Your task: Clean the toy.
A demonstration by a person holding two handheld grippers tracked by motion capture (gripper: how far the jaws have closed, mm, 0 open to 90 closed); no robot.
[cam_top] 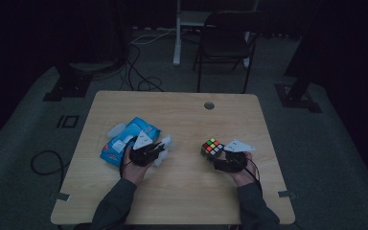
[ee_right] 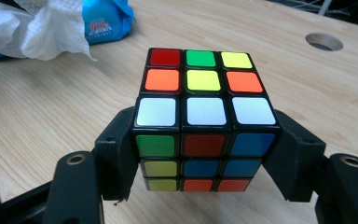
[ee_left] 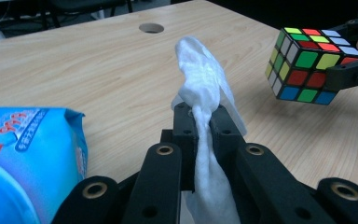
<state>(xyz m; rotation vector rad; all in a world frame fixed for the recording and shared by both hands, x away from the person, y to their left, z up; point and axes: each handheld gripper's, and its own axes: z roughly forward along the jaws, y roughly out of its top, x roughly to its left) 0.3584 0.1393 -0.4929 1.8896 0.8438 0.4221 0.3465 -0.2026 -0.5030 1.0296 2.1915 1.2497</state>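
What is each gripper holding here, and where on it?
Left gripper pinches a white wipe around its bunched middle; right gripper clamps the puzzle cube by two opposite side faces.

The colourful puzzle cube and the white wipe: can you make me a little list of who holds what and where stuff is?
left gripper: shut on white wet wipe
right gripper: shut on colourful puzzle cube, jaws on two opposite sides
cube: lifted off the light wooden table
blue wipe packet: lies on table beside left gripper
round hole in tabletop: far side, uncovered
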